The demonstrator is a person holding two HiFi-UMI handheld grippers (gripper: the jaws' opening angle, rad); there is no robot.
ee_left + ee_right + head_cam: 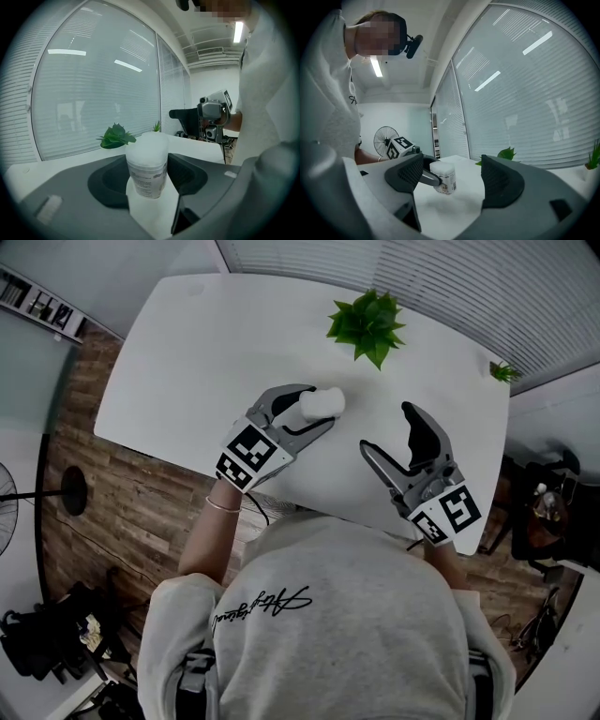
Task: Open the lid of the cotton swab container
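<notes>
My L gripper (pixel 317 409) is clamped on the cotton swab container (pixel 147 171), held up over the table (pixel 206 352) w/ its lid (pixel 149 143) still on, and my R gripper (pixel 387 427) is wide open & empty nearby, so pickup's done, lid-opening's all left.

Bare tabletop (pixel 187 352) left of the left gripper (pixel 317 409); open gap across to the right gripper (pixel 386 427); green plant (pixel 367 324) near the far edge, smaller sprig (pixel 504 372) at the right corner.

white cotton swab container (pixel 322 403), lid (pixel 148 143) closed, in left tool (pixel 320 405)
</notes>
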